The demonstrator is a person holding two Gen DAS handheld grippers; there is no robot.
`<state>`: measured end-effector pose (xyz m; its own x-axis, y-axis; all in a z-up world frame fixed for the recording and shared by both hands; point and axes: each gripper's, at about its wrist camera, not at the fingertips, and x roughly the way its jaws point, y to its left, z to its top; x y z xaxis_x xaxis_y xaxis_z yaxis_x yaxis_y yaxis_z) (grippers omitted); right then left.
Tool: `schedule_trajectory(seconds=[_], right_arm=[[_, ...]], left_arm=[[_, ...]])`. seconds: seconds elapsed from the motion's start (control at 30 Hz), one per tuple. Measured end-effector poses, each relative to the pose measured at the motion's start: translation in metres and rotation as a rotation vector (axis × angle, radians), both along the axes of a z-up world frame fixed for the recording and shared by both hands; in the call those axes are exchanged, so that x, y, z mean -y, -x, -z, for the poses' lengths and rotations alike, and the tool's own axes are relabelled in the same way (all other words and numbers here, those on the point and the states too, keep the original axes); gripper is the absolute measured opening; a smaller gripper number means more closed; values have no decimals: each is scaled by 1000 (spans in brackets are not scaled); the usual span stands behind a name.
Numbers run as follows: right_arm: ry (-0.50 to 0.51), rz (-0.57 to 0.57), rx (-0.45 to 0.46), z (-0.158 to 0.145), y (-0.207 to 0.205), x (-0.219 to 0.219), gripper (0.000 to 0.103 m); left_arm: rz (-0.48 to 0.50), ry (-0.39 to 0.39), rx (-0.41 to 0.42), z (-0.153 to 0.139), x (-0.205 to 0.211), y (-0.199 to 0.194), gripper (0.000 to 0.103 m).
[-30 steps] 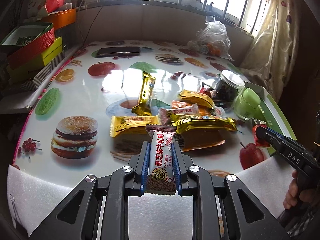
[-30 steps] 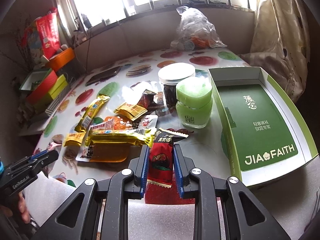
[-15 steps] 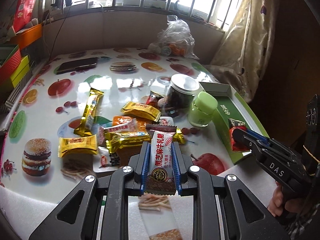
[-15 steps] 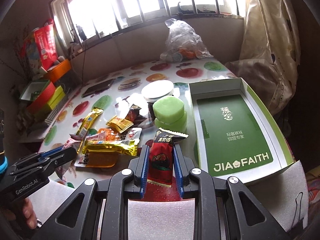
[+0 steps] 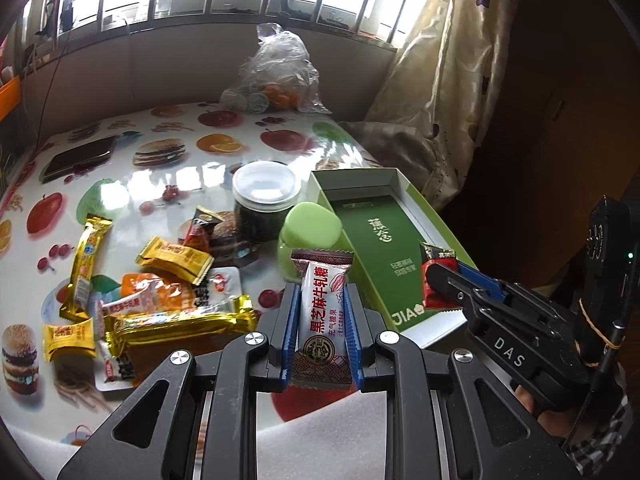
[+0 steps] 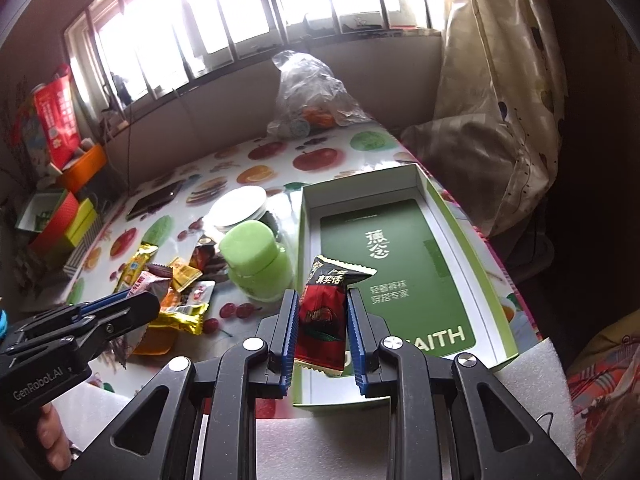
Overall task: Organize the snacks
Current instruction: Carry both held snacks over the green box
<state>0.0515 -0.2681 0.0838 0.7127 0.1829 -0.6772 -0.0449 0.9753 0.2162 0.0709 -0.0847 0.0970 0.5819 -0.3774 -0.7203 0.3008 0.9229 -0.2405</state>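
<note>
Left gripper (image 5: 322, 312) clamped on white nougat candy (image 5: 323, 312), upright between its 2 blue pads, above table edge near green box (image 5: 404, 204). Right gripper (image 6: 323, 312) clamped on red snack packet (image 6: 325, 312), over box's near end. Remaining snacks (image 5: 160, 300) piled left.

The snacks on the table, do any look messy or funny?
Yes. The loose snack pile lies jumbled, wrappers crossing and overlapping at odd angles beside the green jar, while the green box sits empty. Nothing looks spilled or torn.
</note>
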Motion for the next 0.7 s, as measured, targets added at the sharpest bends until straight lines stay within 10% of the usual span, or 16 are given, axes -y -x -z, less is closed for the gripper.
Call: schedule_trajectory(seconds=[0.7], right_arm=[[103,39,-73,31,-27,45,22]], left_arm=[[126,-8,-111,32,85,-34,23]])
